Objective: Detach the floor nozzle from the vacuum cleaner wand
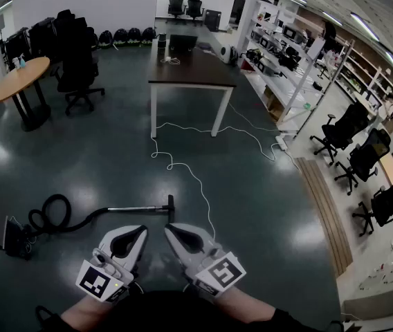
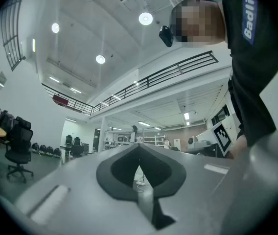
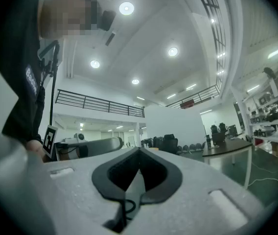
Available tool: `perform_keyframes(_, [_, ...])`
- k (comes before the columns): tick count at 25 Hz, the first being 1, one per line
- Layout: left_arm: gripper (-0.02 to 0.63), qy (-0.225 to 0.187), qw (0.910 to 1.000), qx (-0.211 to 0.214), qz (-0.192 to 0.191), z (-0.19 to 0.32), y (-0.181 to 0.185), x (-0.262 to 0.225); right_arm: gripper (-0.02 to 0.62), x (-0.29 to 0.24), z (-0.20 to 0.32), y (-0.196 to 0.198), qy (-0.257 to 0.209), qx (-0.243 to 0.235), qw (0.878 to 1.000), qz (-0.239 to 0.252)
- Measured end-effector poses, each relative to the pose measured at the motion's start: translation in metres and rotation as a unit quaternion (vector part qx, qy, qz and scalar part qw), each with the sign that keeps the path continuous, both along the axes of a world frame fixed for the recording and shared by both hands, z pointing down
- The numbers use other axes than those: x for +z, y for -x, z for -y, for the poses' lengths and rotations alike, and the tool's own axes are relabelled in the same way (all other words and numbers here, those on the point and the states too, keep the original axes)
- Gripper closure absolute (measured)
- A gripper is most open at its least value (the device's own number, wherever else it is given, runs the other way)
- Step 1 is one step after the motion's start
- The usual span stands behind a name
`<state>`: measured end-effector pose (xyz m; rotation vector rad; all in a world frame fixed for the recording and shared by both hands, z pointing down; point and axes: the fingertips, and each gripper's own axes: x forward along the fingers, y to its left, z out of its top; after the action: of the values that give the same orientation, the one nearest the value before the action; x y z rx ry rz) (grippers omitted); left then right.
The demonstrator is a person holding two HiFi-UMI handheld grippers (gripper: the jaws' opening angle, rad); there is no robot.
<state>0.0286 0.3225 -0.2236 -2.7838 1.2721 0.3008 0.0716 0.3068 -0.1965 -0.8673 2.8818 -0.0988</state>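
On a glossy dark office floor (image 1: 266,185), the vacuum wand (image 1: 131,209) is lying, its floor nozzle (image 1: 171,204) apparently attached, just ahead of the left tongs (image 1: 142,230) and right tongs (image 1: 169,228), both hovering pressed together, empty.

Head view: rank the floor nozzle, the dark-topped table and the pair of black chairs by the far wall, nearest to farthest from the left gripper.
1. The floor nozzle, on the floor just ahead of the left gripper, slightly to its right.
2. The dark-topped table, mid-room, straight ahead.
3. The pair of black chairs, at the far wall.
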Motion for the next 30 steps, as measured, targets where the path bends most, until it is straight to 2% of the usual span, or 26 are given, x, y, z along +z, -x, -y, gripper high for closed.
perform_keyframes(8, [0.604, 0.005, 1.0000, 0.002, 0.006, -0.002, -0.004, 0.005, 0.598, 0.001, -0.002, -0.003, 0.001, -0.002, 1.000, -0.002])
perform_keyframes(13, [0.604, 0.015, 0.9999, -0.001, 0.002, 0.001, -0.008, 0.009, 0.597, 0.000, -0.004, -0.007, 0.000, -0.023, 1.000, 0.009])
perform_keyframes(17, [0.604, 0.017, 0.9998, -0.004, 0.014, 0.005, -0.015, 0.016, 0.597, 0.006, -0.002, -0.019, 0.002, -0.029, 1.000, 0.011])
perform_keyframes(30, [0.604, 0.015, 0.9958, -0.077, 0.048, 0.036, -0.043, 0.012, 0.597, 0.032, 0.025, -0.090, 0.036, -0.033, 0.999, 0.017])
